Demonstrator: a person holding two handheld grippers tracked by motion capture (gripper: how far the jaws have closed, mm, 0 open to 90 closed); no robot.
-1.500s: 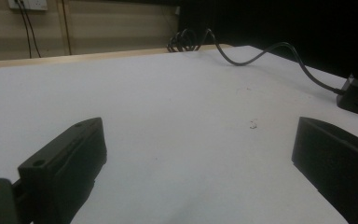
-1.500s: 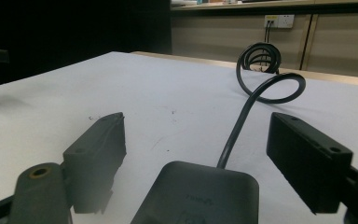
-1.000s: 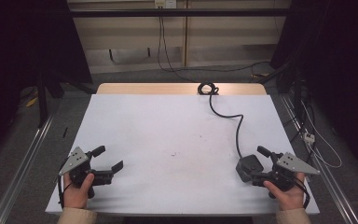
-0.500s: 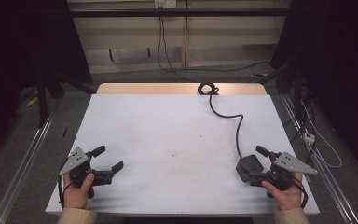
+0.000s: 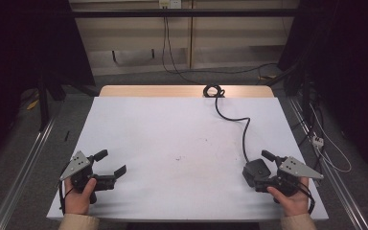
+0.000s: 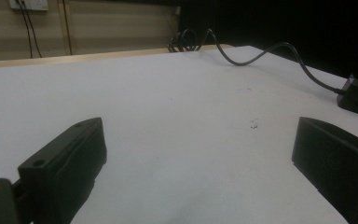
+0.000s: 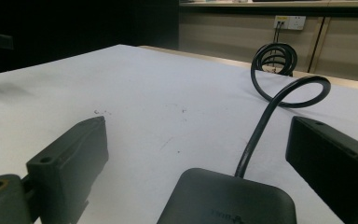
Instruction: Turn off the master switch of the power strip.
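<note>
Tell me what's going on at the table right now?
A person holds a gripper in each hand at the near edge of a white table. The right gripper sits with its jaws open on either side of a black adapter block, not yet shut on it; the block's cable runs to a coil at the far edge. The left gripper rests open on bare table.

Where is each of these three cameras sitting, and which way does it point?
High view: above the near edge, looking forward and down on the white table; both hands and forearms show.
Left gripper view: rides the left gripper, facing across the table between its fingers.
Right gripper view: rides the right gripper, facing the black adapter.
Shared: the black cable.
</note>
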